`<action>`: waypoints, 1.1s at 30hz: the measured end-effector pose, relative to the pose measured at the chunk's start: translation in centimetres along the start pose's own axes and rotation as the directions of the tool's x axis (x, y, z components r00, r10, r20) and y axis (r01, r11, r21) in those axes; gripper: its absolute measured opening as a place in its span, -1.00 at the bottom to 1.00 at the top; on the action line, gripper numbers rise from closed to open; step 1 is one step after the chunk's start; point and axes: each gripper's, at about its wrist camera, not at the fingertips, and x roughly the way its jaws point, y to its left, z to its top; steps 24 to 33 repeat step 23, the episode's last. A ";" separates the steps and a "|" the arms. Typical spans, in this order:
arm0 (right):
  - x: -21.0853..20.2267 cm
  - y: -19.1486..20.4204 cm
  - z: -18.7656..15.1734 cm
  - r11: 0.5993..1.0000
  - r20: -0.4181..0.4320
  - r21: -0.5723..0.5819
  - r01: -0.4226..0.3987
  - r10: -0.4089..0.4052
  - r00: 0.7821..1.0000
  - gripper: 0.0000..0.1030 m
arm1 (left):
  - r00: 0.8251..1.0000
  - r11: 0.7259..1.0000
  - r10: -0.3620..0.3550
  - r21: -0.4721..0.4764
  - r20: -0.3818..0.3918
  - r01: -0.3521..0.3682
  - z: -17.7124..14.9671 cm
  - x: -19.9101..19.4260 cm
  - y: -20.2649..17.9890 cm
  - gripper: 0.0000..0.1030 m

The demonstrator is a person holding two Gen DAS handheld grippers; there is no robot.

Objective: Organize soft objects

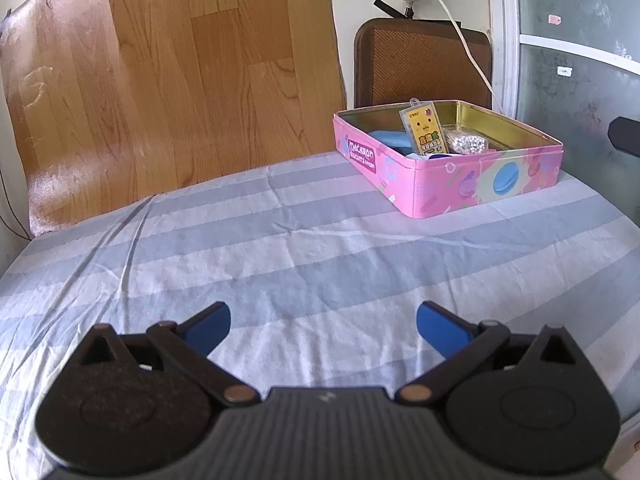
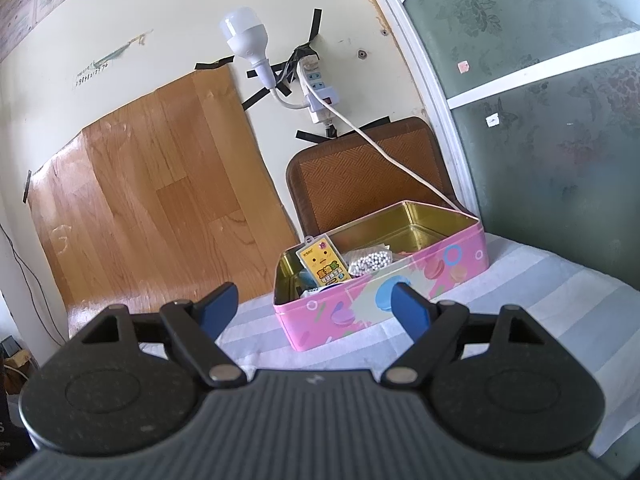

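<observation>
pink tin (image 1: 440, 184) reads "macaron" | yellow card (image 1: 425, 133) inside, "10" | left tongs (image 1: 323, 320) spread, empty | right tongs (image 2: 316, 304) spread, empty

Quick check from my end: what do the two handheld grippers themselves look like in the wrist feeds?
The left gripper and right gripper match: black textured bodies with two round lobes, a ribbed centre, triangular cutouts, brass-coloured pivot pins, and blue pads on the fingertips. No cables or sleeves show.
</observation>
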 end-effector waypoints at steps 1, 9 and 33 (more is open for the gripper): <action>0.0 0.0 0.0 1.000 0.000 -0.002 0.000 0.000 1.000 0.67 | 1.000 1.000 -0.001 0.001 -0.001 0.001 0.0 0.1 0.0 0.99; 0.3 -0.1 -0.1 1.000 -0.006 -0.003 -0.001 0.001 1.000 0.67 | 1.000 1.000 -0.004 -0.002 -0.014 0.004 0.2 0.7 -0.1 0.99; 1.7 -0.5 -0.3 1.000 -0.036 0.001 0.002 -0.002 0.999 0.67 | 0.996 0.998 -0.060 -0.025 -0.061 0.058 0.5 2.5 0.2 0.99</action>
